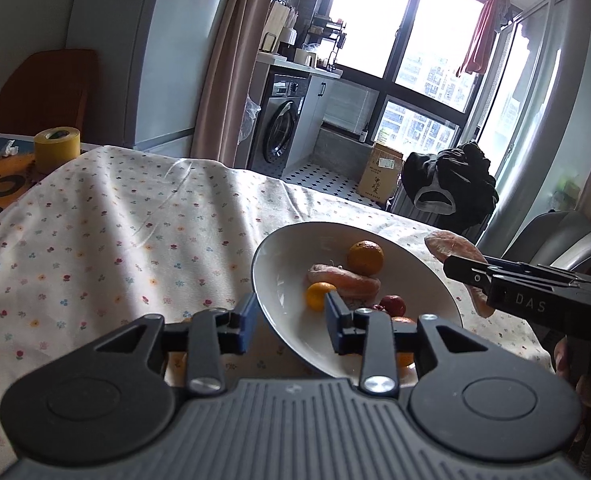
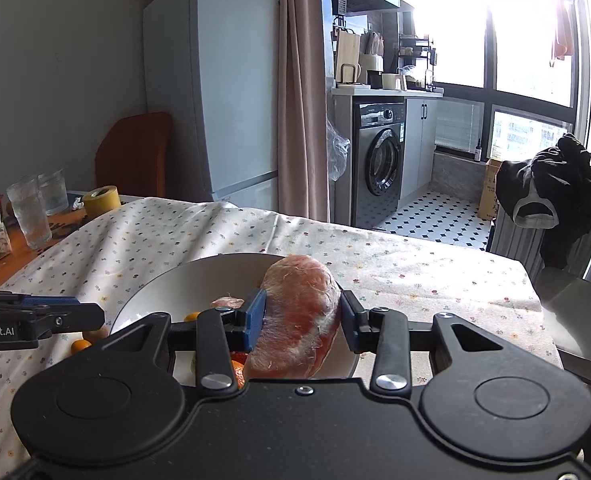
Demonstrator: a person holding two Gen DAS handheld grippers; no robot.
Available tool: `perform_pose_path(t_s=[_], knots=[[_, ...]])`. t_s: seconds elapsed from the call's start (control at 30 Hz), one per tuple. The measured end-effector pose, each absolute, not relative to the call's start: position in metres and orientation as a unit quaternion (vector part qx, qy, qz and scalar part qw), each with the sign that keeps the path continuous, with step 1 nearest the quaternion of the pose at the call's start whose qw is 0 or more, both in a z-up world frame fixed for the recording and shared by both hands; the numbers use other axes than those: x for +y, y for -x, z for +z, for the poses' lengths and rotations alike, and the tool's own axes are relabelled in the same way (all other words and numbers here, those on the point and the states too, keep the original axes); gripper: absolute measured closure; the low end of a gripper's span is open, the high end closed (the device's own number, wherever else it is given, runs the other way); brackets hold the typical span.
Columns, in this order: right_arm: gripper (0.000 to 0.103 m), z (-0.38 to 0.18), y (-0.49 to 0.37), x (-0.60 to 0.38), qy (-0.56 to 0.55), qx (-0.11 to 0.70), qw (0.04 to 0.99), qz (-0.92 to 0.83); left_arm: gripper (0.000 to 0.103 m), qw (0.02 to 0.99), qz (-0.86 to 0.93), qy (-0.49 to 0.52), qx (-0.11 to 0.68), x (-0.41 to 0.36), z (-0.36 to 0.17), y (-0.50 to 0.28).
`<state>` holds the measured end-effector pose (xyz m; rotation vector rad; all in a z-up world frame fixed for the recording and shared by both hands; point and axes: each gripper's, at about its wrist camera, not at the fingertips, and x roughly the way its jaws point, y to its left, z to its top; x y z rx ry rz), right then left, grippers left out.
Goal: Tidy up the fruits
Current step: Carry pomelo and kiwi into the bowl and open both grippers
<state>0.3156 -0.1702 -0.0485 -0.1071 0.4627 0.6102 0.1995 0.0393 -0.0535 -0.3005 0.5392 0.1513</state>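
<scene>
the right gripper (image 2: 301, 322) is clamped on a long, pinkish-orange sweet-potato-shaped piece (image 2: 299, 316), its blue pads (image 2: 255, 320) pressing both flanks about midway along, so the piece hangs tilted with its lower end over the near rim of the shallow white ceramic bowl (image 2: 143, 304). the left gripper (image 1: 289, 320) stands wide and holds nothing; one blue finger sits outside the bowl's near rim and the other inside it, straddling the rim without clearly gripping it. whether it touches the rim i cannot tell.

in the bowl (image 1: 411, 264), from the left wrist view, lie a small orange citrus (image 1: 319, 295), a second pinkish-orange piece (image 1: 343, 276) lengthwise across the middle, dark red small fruits (image 1: 393, 305) and a larger round orange (image 1: 365, 257) farther back. one more small orange fruit (image 2: 80, 345) rests on the flowered tablecloth (image 1: 115, 220) outside the bowl.

to place the held piece well, i judge it should come down low over bare bowl floor beside its twin, level out, then be released gently so it does not roll the citrus or tip the bowl. the left gripper could steady the rim.
</scene>
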Motion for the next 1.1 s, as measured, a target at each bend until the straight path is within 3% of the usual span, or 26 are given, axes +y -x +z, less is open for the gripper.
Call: perform_pose_path(t_s=[0.17,0.27,0.43,0.67,1.1], knots=[[0.062,-0.048,-0.323,-0.165,0.043,0.228,0.928,0.291,0.062,0.947,0.093,0.156,0.265,0.054,-0.056,-0.189],[0.051,-0.048,-0.322,-0.167,0.037,0.225,0.931,0.286,0.059,0.946,0.102,0.160,0.264,0.060,-0.056,-0.184],[0.041,-0.046,-0.312,-0.171,0.031,0.222,0.930,0.292,0.044,0.943,0.112,0.172,0.261,0.070,-0.060,-0.173],[0.030,-0.044,-0.296,-0.173,0.017,0.225,0.925,0.305,0.032,0.942,0.123,0.177,0.258,0.078,-0.060,-0.161],[0.025,-0.044,-0.262,-0.164,0.003,0.240,0.911,0.336,0.030,0.944,0.128,0.181,0.246,0.087,-0.059,-0.133]])
